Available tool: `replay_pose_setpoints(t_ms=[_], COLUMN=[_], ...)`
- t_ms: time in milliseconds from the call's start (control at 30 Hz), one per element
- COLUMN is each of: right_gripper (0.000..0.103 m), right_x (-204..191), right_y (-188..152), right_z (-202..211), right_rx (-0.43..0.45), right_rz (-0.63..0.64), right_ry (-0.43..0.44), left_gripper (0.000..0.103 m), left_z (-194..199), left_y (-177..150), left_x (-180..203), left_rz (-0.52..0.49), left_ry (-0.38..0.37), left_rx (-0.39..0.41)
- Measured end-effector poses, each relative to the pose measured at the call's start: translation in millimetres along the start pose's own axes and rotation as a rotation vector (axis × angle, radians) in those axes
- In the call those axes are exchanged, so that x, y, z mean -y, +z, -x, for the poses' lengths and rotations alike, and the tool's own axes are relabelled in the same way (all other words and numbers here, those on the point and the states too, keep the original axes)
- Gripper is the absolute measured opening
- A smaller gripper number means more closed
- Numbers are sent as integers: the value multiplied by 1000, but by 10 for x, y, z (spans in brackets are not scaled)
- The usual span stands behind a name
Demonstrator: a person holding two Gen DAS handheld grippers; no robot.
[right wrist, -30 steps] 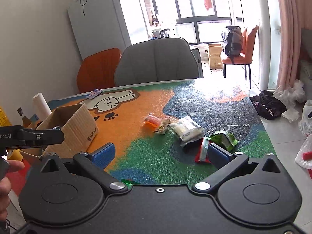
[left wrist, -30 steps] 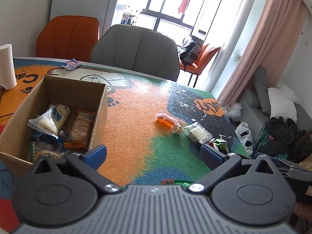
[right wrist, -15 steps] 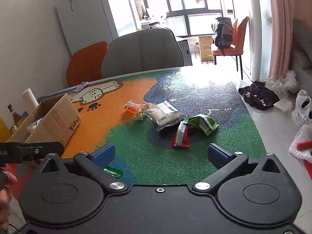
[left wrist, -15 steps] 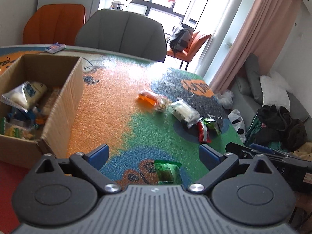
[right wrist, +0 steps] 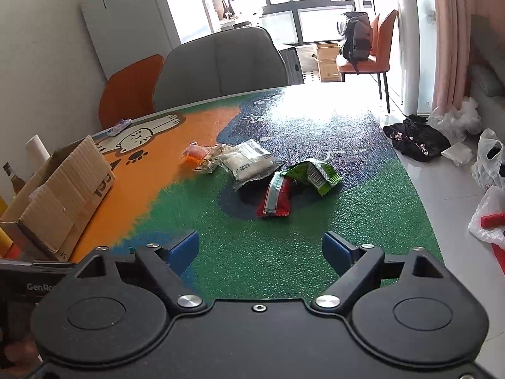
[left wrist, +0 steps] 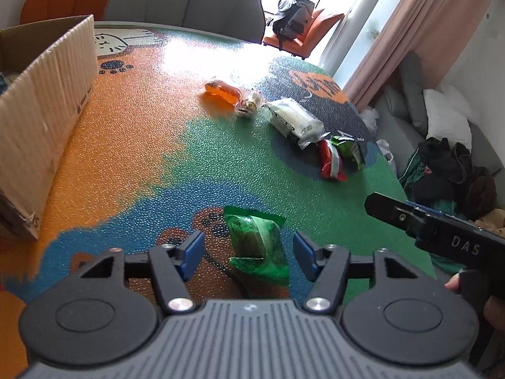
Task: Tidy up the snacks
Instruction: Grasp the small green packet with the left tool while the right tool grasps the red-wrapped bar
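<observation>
Left gripper (left wrist: 247, 254) closing — green packet (left wrist: 257, 246) seemingly ungripped.

a grey chair (right wrist: 221, 63) and an orange chair (right wrist: 131, 85) stand behind the colourful table (right wrist: 284, 252).

A padded grey dining chair (right wrist: 221, 63) stands at the table's far edge, twelve o'clock, with an orange chair (right wrist: 129, 88) beside it at ten o'clock against a plain white wall (right wrist: 41, 47). Bright daylight floods through tall dark-framed windows (right wrist: 296, 0). At two o'clock, pink full-length curtains (right wrist: 451, 38) hang over a glossy white tiled floor (right wrist: 448, 195).
</observation>
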State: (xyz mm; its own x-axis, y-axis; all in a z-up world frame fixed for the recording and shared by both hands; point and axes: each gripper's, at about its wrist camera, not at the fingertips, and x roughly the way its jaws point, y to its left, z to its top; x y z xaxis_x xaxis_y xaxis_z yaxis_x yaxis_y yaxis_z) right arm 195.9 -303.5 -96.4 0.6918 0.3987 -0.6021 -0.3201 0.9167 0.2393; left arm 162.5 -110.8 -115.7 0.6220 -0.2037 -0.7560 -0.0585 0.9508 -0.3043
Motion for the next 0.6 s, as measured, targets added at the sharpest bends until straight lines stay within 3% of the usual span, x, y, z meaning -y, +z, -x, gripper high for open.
replay_pose_setpoints(t_ms=[133, 233, 600], right_gripper=[85, 84, 71], right_x=[16, 21, 34], right_y=[-14, -15, 68], right_z=[-37, -90, -345], right_rx=[-9, -16, -32], right_rz=[-2, -4, -18], right_ry=[5, 7, -15], left_gripper=[55, 30, 27], left_z=[-84, -109, -89], left_y=[-32, -28, 119], left_x=[54, 86, -85], left_rz=[-20, -39, -22], left_ry=[13, 30, 45], left_rx=[-13, -14, 10])
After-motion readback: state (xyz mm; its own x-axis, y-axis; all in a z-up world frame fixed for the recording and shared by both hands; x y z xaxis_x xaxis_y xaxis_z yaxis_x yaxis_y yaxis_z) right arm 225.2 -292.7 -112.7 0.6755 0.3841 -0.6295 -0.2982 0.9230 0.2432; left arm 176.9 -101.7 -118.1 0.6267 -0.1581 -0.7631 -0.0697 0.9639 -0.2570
